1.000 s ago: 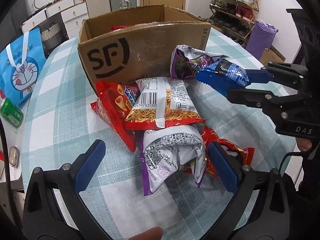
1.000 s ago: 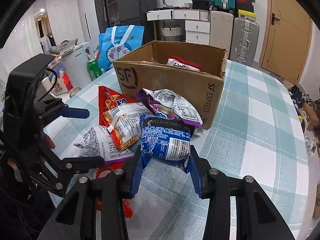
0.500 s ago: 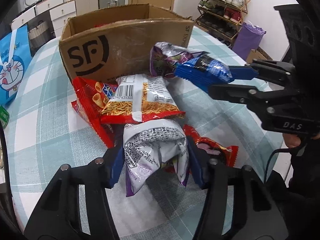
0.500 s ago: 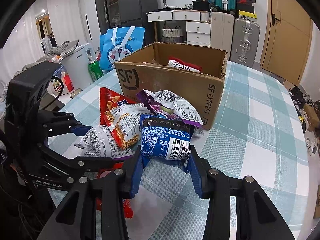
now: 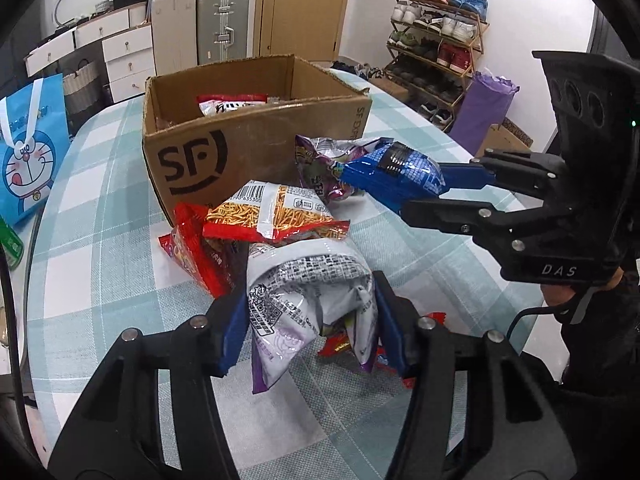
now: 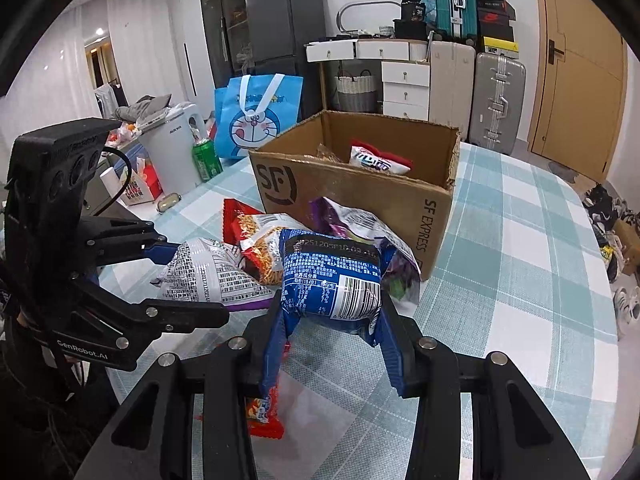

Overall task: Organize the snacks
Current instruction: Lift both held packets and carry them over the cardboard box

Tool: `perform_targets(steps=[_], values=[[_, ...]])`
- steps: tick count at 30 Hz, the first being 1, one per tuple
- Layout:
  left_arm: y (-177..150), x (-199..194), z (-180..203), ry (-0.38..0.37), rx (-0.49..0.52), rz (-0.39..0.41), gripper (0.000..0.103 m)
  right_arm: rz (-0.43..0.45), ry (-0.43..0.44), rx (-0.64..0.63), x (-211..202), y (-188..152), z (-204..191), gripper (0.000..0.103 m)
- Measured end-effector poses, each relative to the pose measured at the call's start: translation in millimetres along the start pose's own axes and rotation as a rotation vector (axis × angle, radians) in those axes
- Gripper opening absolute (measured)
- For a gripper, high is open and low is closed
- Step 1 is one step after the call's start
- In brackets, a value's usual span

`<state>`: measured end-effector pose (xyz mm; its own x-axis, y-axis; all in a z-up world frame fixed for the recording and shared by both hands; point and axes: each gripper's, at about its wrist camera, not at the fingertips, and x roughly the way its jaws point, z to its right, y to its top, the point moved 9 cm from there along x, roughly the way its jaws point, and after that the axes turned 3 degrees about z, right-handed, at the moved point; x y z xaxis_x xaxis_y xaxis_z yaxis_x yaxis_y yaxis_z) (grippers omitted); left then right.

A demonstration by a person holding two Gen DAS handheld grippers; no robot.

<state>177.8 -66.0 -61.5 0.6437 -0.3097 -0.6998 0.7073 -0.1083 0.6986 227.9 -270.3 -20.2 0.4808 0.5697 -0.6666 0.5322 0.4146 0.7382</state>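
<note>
White-purple snack bag (image 5: 308,300) sits pinched between the left jaws.

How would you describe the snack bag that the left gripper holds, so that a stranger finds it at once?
Start at the brown cardboard box on the checked tablecloth. Snack bags lie piled before it; nearest the camera, between the left gripper's blue fingers, is the crumpled silver-white bag with purple edges. No other bag there is mostly white with dense black print.

Teal-and-white checked tablecloth (image 5: 100,248); brown box (image 5: 256,144); blue packet (image 6: 332,280); silver-purple packet (image 5: 308,300).
</note>
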Motion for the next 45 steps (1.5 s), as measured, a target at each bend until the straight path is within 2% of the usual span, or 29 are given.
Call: perform_targets(steps=[16,31,45], values=[[23,-44,4,-0.010,-0.025,0.101,0.053,0.095,-0.008,0.031,-21,18,3,0.043],[46,-80,-23,0.077,-0.105,0.257,0.053,0.189,-0.043,0.108,-39,33,19,0.043],[76,-82,-47,0.147,-0.137,0.304,0.054,0.221,-0.077,0.163,-36,47,29,0.043]])
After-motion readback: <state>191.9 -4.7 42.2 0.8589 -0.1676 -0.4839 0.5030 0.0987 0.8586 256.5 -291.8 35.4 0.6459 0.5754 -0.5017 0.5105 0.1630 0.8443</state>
